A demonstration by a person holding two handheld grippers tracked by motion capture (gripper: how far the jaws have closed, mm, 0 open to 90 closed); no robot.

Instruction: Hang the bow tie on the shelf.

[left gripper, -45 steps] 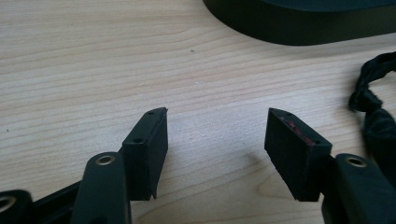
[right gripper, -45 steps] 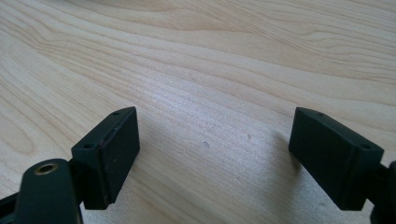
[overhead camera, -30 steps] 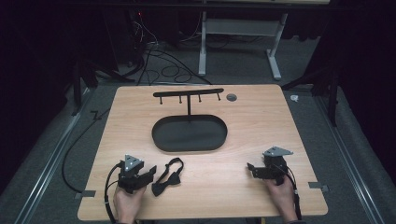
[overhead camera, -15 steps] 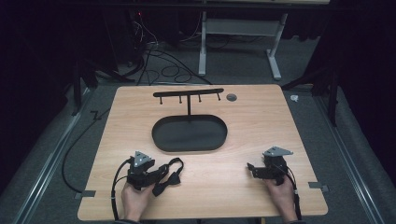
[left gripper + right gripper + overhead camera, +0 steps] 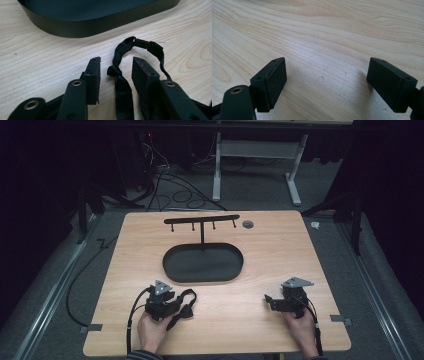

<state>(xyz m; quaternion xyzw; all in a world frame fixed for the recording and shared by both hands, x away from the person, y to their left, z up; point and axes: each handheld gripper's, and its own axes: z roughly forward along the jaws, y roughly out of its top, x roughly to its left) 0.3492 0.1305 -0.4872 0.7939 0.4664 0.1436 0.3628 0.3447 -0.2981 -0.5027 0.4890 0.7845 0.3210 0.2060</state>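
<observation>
A black strap with a knot and a buckle [image 5: 186, 301] lies on the wooden table, in front of the black oval tray [image 5: 202, 279]. My left gripper [image 5: 175, 304] rests low on the table, and its jaws have just been closing with the strap [image 5: 119, 75] between them. The knot sits in the gap, and neither pad [image 5: 93, 72] presses on it. The tray wall [image 5: 95, 25] runs just beyond. My right gripper [image 5: 270, 302] lies at the front right, held by a hand. Its jaws stand wide open over bare wood [image 5: 326, 62].
A thin black rack with several pegs [image 5: 202, 220] rises from the tray's far side. A small grey disc [image 5: 248, 224] sits near the table's back edge. Cables trail from both grippers toward the front edge. Bare wood lies between the two grippers.
My left gripper has slid right along the table until its jaws came around the strap, and the jaws have narrowed. The right gripper has stayed where it was.
</observation>
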